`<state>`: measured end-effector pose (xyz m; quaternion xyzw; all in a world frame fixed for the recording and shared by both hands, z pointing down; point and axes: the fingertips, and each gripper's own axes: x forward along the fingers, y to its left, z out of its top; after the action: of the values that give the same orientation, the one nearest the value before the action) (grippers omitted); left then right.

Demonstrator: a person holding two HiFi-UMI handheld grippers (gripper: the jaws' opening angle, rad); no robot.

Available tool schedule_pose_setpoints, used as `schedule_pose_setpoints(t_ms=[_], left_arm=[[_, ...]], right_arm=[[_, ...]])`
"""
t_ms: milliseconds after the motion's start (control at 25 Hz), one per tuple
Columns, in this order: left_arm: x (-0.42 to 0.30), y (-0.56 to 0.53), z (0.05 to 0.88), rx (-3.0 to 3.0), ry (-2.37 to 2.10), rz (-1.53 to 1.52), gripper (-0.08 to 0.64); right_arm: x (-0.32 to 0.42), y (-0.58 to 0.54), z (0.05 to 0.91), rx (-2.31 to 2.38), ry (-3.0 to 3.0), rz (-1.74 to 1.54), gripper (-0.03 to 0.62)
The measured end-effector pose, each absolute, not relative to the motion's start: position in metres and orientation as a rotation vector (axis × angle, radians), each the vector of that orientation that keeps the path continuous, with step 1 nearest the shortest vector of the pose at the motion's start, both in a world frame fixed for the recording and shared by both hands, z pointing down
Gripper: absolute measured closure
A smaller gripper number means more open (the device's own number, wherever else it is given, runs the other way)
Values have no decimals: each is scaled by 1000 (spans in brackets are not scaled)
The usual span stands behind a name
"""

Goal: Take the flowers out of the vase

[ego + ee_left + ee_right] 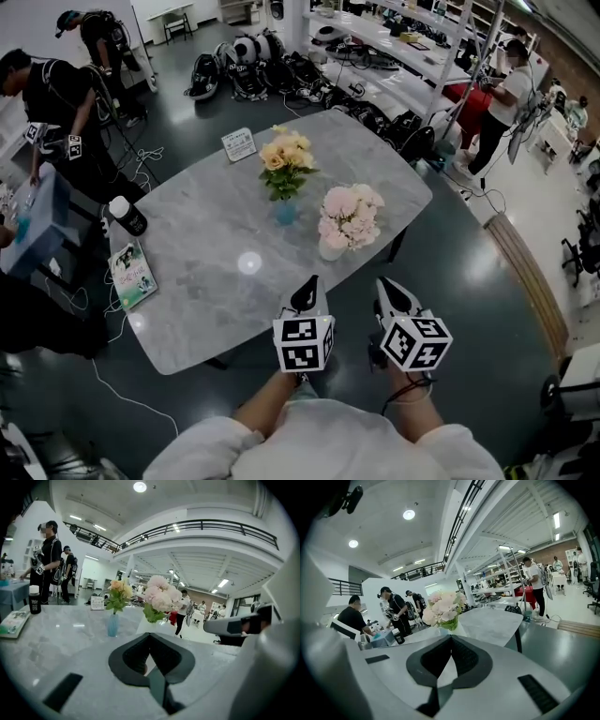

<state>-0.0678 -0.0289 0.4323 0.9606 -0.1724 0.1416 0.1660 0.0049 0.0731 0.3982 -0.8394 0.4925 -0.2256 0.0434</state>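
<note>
On the grey marble table (206, 244) stand two bouquets. Pink flowers (350, 214) fill a white vase (331, 249) near the front right. Yellow flowers (286, 155) rise from a small blue vase (286, 213) behind them. My left gripper (305, 286) hovers at the table's near edge, shut and holding nothing. My right gripper (386, 286) sits beside it just off the edge, also shut and holding nothing. In the left gripper view the pink flowers (161, 597) and the blue vase (113, 624) lie ahead of the shut gripper (149, 636). The right gripper view shows the pink flowers (443, 607) straight ahead of the gripper (451, 638).
A dark bottle with a white cap (126, 215) and a booklet (132, 275) lie at the table's left end. A small sign card (239, 143) stands at the far edge. People (47, 94) work at the left, another person (502, 98) at benches to the right. Cables run across the floor.
</note>
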Motion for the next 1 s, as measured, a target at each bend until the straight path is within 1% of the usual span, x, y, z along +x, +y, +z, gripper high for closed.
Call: schedule_pose_setpoints(t_ms=[560, 840, 1000], left_arm=[[-71, -56, 437, 2686, -609, 409, 565], [-73, -59, 445, 2640, -768, 436, 565], [-56, -54, 437, 2611, -887, 402, 566]], right_arm=[[21, 51, 412, -2517, 1581, -770, 588], [42, 42, 424, -2417, 1703, -816, 588], [75, 40, 421, -2357, 1812, -817, 587]])
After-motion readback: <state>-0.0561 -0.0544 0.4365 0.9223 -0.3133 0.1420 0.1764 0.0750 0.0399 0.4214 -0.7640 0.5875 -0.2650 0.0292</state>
